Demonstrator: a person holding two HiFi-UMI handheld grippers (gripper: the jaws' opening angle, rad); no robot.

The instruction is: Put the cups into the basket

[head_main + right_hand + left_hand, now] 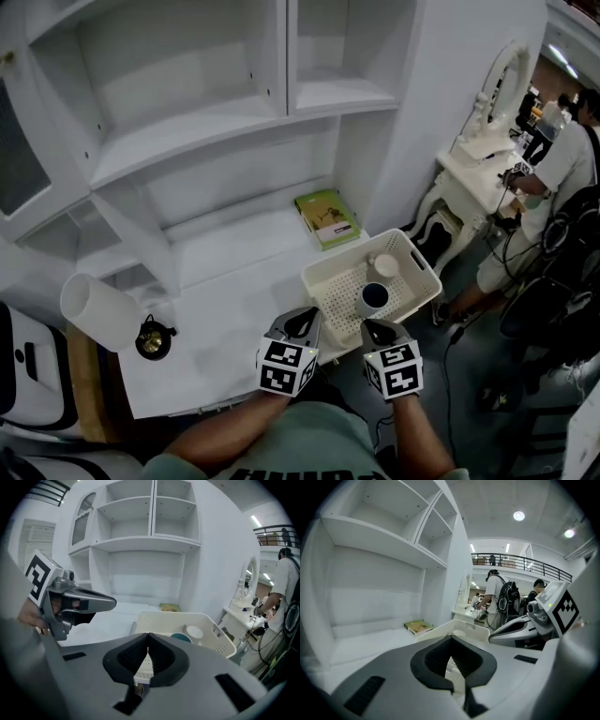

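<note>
Left gripper (450, 638): jaws together, nothing between them. Right gripper (148, 634): jaws likewise closed and empty.

The near wall of the basket (353, 252) lies directly ahead of both sets of tips, close by but not touched. This cream perforated basket sits at the right end of the white desk (225, 319). It holds both cups: a white cup (382, 265) toward the far side and a dark blue cup (373, 298) on the side nearer the grippers, just beside it.

A green book (326, 218) lies flat on the desk behind the basket, near the wall. A white-shaded lamp (98, 309) stands at the desk's left end. White shelving (187, 122) rises above the desk. A white vanity table (473, 150) stands to the right, with people (553, 178) beside it.

The grippers hover side by side over the desk's front edge, pointing forward and somewhat downward. Their marker cubes face up, and the forearms enter from the bottom of the head view
</note>
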